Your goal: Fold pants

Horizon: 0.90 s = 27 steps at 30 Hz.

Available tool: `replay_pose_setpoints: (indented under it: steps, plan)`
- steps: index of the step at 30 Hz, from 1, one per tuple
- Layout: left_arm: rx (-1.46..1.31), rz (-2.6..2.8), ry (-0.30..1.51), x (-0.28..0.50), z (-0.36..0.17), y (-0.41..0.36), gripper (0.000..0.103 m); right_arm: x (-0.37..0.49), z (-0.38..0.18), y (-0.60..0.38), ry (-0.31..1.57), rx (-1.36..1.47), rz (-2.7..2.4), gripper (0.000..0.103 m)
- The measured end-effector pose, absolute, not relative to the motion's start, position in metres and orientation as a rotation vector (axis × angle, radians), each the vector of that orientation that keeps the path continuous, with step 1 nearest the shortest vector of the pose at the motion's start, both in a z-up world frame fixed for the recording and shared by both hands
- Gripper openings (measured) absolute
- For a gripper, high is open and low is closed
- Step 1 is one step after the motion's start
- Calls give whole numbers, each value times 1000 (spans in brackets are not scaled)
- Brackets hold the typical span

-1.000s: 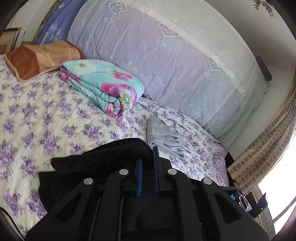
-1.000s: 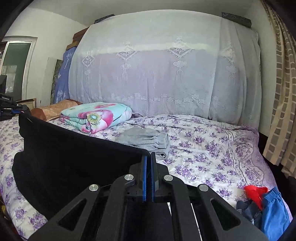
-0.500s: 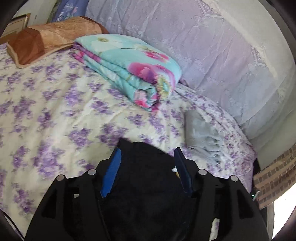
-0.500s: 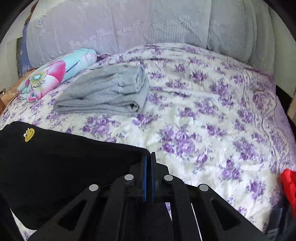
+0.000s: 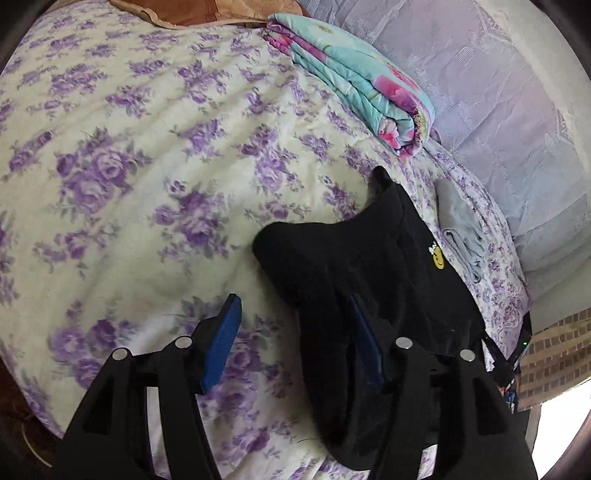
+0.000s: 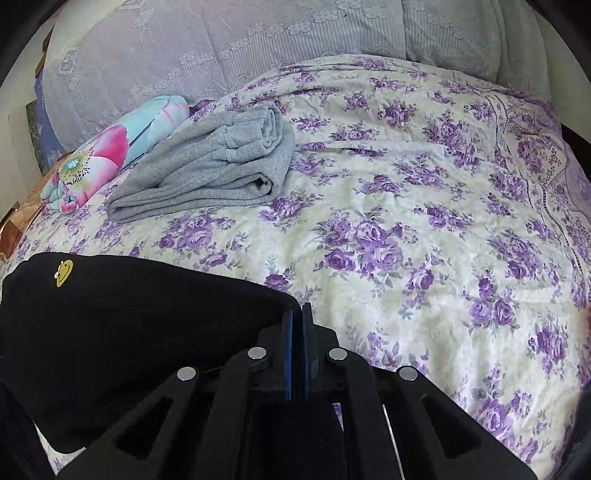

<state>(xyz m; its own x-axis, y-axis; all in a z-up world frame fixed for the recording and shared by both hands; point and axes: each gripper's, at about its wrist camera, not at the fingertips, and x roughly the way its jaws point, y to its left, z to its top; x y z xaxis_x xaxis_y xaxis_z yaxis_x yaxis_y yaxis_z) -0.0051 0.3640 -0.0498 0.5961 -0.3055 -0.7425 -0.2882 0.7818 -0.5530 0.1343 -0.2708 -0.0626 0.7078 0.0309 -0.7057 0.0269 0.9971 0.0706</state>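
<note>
The black pants with a small yellow smiley patch lie on the floral bedspread. My left gripper is open, its blue pads apart; the left pad is over bare bedspread and the right pad lies against the pants' near edge. In the right wrist view the pants lie at the lower left, and my right gripper is shut on their right corner, low over the bed.
Folded grey pants lie beyond the black pair. A folded floral quilt and a brown pillow sit by the lace-covered headboard. The bed edge and brick-patterned curtain are at the right.
My left gripper opened and let go of the pants, then drew back to the left. My right gripper lowered its corner onto the bed, still shut. The pants now lie folded over.
</note>
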Motion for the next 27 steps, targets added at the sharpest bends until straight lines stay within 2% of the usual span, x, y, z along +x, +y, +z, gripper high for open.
replay_pose_setpoints:
  steps: [3,5,7,11,15,18,21,23,24,26,27]
  plan:
    - [-722,-45,957,13,-56,354,53,134,-63,-273,784,87,-5,10]
    - [-715,-11,972,18,-61,353,25,134,-63,-275,784,95,-4,11]
    - [-739,-25,954,12,-61,357,13,134,-63,-275,783,92,-3,11]
    - [-745,22,864,-28,-49,373,10,133,-62,-275,777,86,5,13]
    - [-806,98,864,-55,-66,397,10,128,-58,-253,753,-2,42,25]
    - [-855,93,887,-54,-78,401,16,128,-61,-229,760,-119,49,26]
    - [-743,78,846,-53,-47,397,20,128,-61,-226,768,-133,52,32]
    - [-658,79,796,-53,-19,390,33,129,-61,-233,774,-95,49,40]
    - [-606,89,765,-53,-5,385,36,130,-62,-237,781,-74,48,41]
    - [-510,91,733,-51,20,379,61,132,-64,-243,794,-38,48,44]
    - [-491,103,716,-52,27,379,61,132,-64,-245,796,-26,48,45]
